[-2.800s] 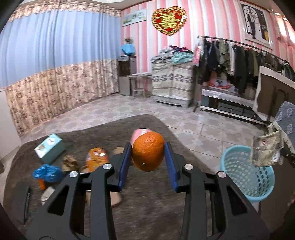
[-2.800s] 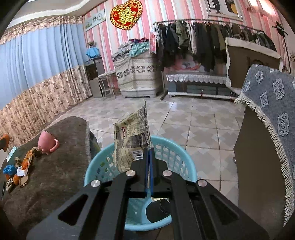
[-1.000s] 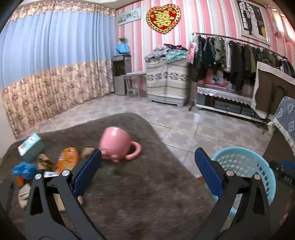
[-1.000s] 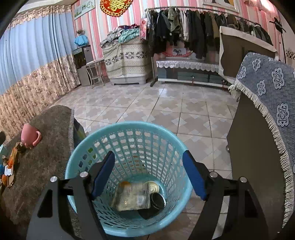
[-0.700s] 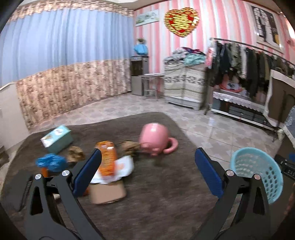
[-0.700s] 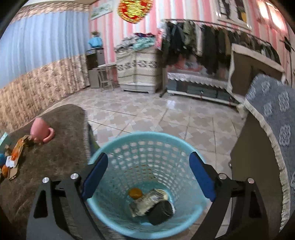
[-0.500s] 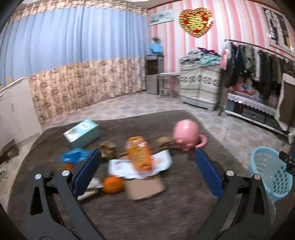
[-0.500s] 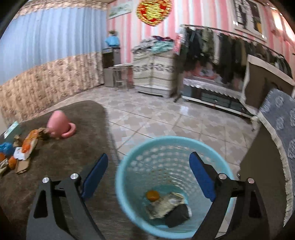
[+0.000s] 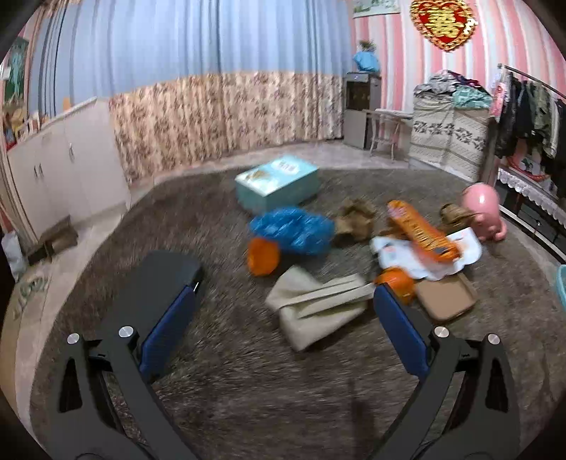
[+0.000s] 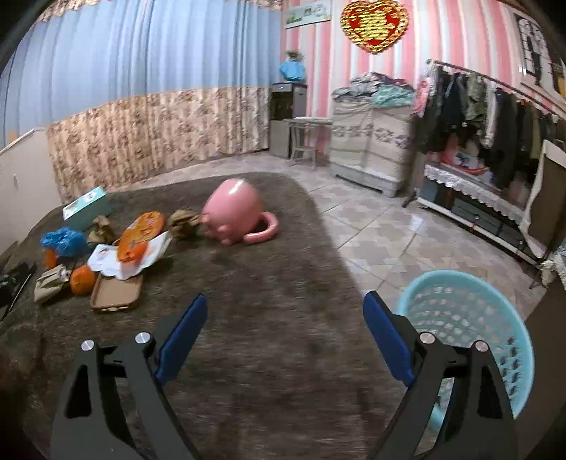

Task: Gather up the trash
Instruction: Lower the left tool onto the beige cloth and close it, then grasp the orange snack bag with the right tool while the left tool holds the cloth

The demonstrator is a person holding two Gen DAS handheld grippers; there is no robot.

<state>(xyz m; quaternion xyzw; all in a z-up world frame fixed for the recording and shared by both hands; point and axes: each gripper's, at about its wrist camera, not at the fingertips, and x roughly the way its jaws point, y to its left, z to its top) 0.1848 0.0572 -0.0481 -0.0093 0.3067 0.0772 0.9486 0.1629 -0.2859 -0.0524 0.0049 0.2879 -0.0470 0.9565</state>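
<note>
Trash pile [image 9: 353, 254] w/ both tools [image 9: 283, 311] [image 10: 284, 329] wide open, empty; risk: grabbing pink mug [image 10: 235, 212], not trash, or missing basket [image 10: 470, 325].

You are working in a lived-in home, a combined bedroom and living space. Evidence: pink striped walls [image 10: 417, 46] with a red heart-shaped ornament [image 10: 374, 24]; blue floor-length curtains [image 9: 198, 46]; a rail of hanging clothes [image 10: 488, 116]; folded bedding stacked on a cabinet [image 10: 371, 141]; tiled floor [image 10: 389, 226]; a brown shag-covered surface [image 10: 276, 318] strewn with household litter.
</note>
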